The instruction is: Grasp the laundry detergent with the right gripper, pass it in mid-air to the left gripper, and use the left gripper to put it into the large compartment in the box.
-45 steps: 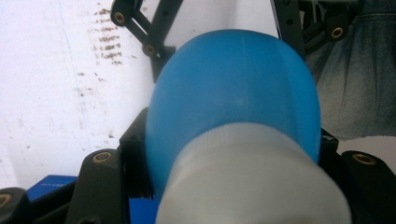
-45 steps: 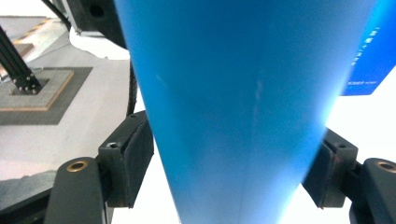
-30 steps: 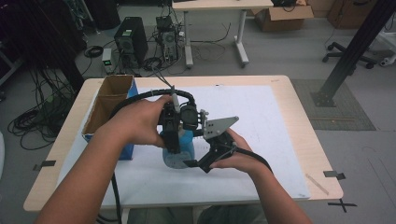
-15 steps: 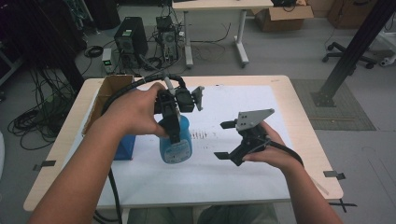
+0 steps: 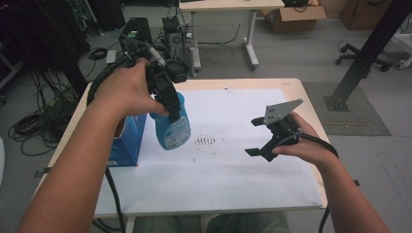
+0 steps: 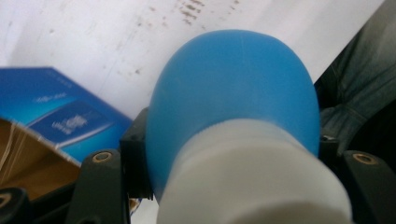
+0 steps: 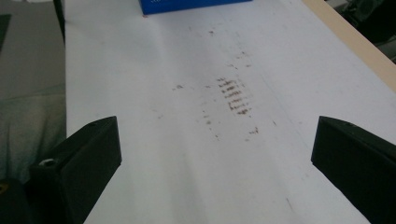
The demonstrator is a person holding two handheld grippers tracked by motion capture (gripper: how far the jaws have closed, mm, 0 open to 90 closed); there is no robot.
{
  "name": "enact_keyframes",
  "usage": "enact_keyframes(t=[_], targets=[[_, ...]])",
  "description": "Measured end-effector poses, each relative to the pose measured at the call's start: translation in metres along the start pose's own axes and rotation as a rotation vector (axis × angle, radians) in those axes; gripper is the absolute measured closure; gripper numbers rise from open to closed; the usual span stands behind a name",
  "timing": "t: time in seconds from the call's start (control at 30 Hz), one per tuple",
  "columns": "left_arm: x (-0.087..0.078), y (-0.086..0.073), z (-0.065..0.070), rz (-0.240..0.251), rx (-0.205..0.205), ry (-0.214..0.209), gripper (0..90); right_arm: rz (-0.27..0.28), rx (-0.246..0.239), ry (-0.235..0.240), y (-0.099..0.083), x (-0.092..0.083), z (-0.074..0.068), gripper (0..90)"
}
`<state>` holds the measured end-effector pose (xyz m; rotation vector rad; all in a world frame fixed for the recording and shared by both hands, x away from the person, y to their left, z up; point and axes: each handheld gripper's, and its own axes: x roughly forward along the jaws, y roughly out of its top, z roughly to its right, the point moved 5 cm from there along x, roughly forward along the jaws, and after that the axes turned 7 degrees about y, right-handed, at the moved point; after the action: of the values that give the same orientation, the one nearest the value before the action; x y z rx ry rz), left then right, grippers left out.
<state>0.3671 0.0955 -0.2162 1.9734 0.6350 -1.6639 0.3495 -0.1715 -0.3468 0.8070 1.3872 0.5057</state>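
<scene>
Fingers [image 6: 105, 186] of the left gripper [image 5: 167, 99] are clamped on the blue bottle [image 5: 171, 127].
Brown marks [image 7: 233, 100] are framed between the right gripper [image 5: 265, 136]'s wide-apart jaws; the bottle's white neck [image 6: 252, 177] is seen close up.

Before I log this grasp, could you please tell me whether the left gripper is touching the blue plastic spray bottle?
Touching. In the left gripper view, the left gripper has its black jaws pressed against both sides of the blue plastic spray bottle, just below its white collar.
</scene>
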Motion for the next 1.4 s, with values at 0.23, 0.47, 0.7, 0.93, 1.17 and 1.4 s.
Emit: enact_keyframes(t=[0.23, 0.47, 0.7, 0.93, 1.17, 1.4], targets=[[-0.024, -0.01, -0.027, -0.009, -0.182, 0.004, 38.1, -0.086, 0.014, -0.033, -0.001, -0.012, 0.015, 2.1], [-0.046, -0.024, -0.059, 0.024, -0.361, 0.003, 38.1, -0.119, 0.041, -0.06, -0.006, -0.017, 0.027, 2.3], [-0.063, -0.036, -0.083, 0.043, -0.491, 0.002, 38.1, -0.138, 0.056, -0.065, -0.009, -0.019, 0.033, 2.3], [-0.075, -0.053, -0.111, 0.033, -0.644, 0.015, 38.1, -0.184, 0.055, -0.098, -0.008, -0.024, 0.042, 2.7], [-0.071, -0.07, -0.135, -0.027, -0.782, 0.043, 38.1, -0.187, 0.052, -0.108, -0.006, -0.028, 0.044, 2.7], [-0.059, -0.089, -0.153, -0.06, -0.873, 0.045, 38.0, -0.182, 0.066, -0.114, -0.01, -0.026, 0.048, 2.7]])
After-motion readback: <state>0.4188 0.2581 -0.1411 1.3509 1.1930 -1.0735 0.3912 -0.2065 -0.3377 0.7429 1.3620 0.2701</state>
